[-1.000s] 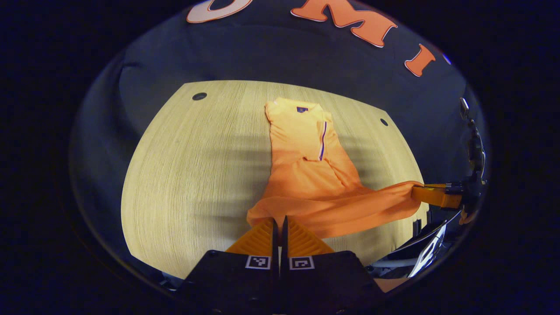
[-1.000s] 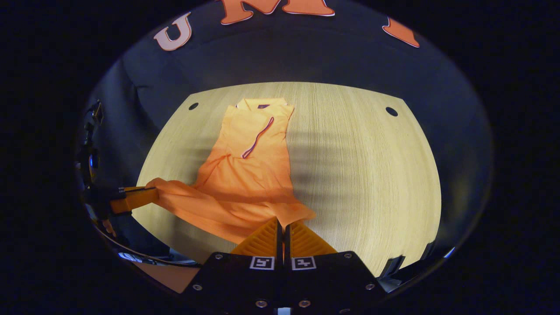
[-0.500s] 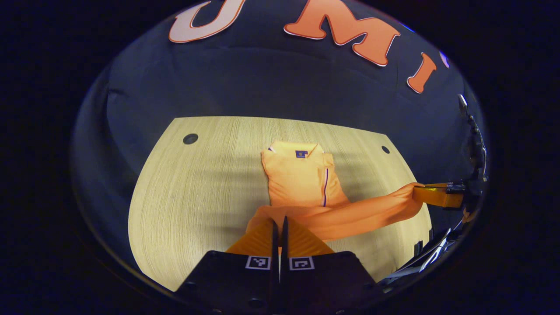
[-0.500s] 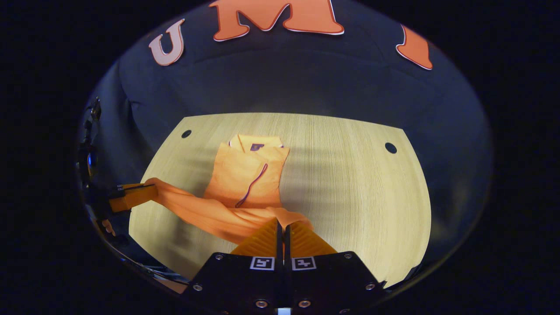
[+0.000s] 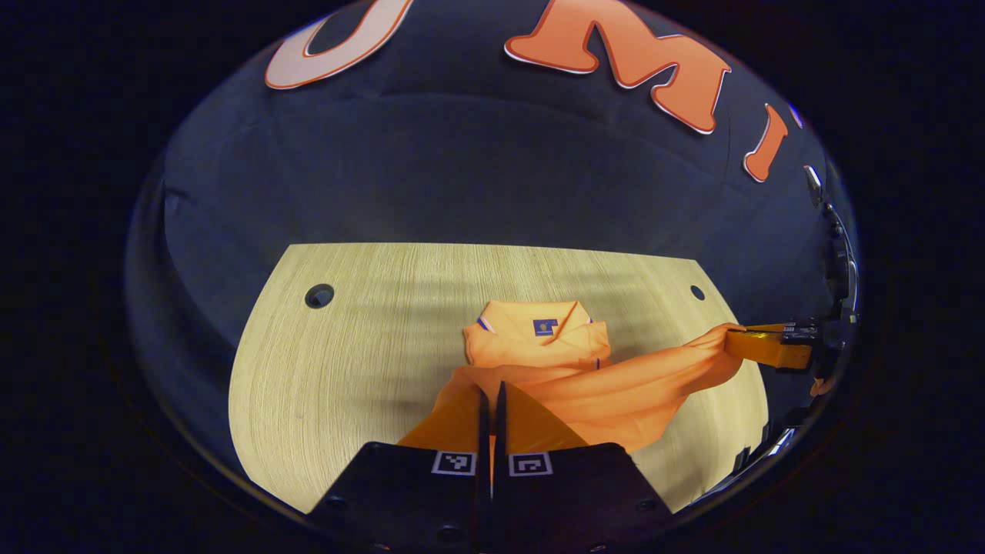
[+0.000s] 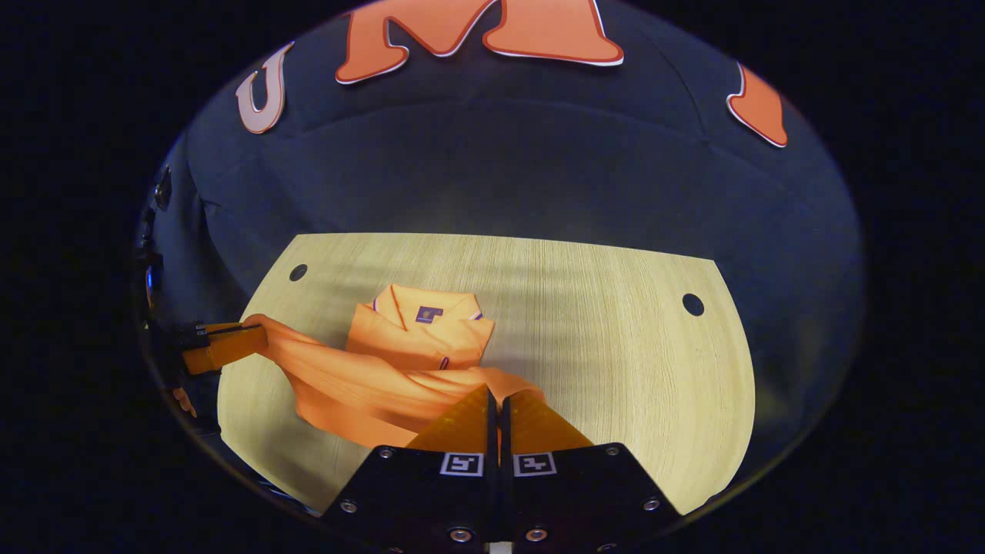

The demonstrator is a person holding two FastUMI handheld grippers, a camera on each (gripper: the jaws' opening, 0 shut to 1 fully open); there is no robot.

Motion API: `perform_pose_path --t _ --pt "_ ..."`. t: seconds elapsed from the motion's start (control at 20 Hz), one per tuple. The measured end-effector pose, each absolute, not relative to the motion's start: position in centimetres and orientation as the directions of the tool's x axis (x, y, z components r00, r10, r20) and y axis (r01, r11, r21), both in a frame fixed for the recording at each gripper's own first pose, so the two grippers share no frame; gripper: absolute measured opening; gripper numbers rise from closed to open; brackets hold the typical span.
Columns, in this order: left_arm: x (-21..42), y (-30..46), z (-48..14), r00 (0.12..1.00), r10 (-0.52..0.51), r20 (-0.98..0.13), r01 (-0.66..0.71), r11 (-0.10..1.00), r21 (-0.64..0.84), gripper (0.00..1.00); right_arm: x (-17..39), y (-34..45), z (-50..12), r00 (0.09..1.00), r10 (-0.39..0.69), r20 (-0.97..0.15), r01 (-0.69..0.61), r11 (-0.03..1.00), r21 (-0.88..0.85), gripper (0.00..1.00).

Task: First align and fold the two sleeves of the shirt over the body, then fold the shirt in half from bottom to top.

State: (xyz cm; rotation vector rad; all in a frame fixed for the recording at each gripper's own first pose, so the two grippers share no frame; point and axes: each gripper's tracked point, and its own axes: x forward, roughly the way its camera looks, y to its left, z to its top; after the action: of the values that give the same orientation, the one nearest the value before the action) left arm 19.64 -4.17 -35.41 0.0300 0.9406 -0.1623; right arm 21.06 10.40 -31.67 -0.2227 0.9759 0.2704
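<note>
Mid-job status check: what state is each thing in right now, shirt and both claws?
Shirt: sleeves folded in, hem lifted off the table, carried toward the collar.
Left claw: shut on the hem's corner.
Right claw: shut on the hem's other corner.
Table: bearing the shirt's upper half.

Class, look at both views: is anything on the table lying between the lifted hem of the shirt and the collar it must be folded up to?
Nothing visible does. Both claws hold the shirt hem; only its own body lies before the collar.
</note>
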Motion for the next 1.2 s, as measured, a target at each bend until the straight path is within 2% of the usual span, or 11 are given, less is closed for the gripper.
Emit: perform_pose_path --t 0.35,0.55,0.7,0.75,0.85,0.9,1.05,1.15,1.2 --pt "25.3 -3.1 -41.8 0.549 -0.07 -0.833 0.179 0.983 0.035 0.01 26.4 11.6 -37.0 0.522 0.12 -0.844 -0.269 0.963 -0.029 0.0" --pt "26.0 -2.6 -45.7 0.503 -0.045 -0.863 0.171 0.984 0.048 0.01 28.4 12.1 -41.0 0.505 0.122 -0.855 -0.249 0.968 -0.01 0.0" --pt "27.3 -2.5 -47.9 0.5 -0.029 -0.865 0.155 0.986 0.057 0.02 29.6 12.4 -43.0 0.52 0.125 -0.845 -0.271 0.962 -0.025 0.01" --pt "27.4 -2.6 -48.1 0.505 -0.03 -0.863 0.15 0.987 0.053 0.05 29.7 12.3 -43.5 0.517 0.115 -0.848 -0.267 0.963 -0.032 0.01" --pt "27.8 -2.4 -49.0 0.517 -0.019 -0.856 0.129 0.99 0.056 0.16 29.5 12.9 -44.6 0.498 0.12 -0.859 -0.247 0.969 -0.008 0.03" --pt "27.7 -2.7 -48.9 0.519 -0.031 -0.854 0.129 0.991 0.042 0.37 29.1 13.2 -44.9 0.485 0.129 -0.865 -0.244 0.97 0.008 0.06" --pt "27.8 -2.4 -48.8 0.527 -0.017 -0.85 0.11 0.993 0.049 1.0 29.3 12.8 -45.0 0.493 0.114 -0.863 -0.243 0.97 -0.011 0.62" --pt "27.9 -2.7 -47.9 0.549 -0.02 -0.836 0.1 0.994 0.042 0.98 29.2 12.8 -44.7 0.506 0.113 -0.855 -0.236 0.972 -0.012 1.0" --pt "28.0 -2.6 -47.1 0.561 -0.024 -0.828 0.1 0.994 0.038 0.98 29.1 12.8 -44.1 0.513 0.116 -0.851 -0.227 0.974 -0.004 1.0"
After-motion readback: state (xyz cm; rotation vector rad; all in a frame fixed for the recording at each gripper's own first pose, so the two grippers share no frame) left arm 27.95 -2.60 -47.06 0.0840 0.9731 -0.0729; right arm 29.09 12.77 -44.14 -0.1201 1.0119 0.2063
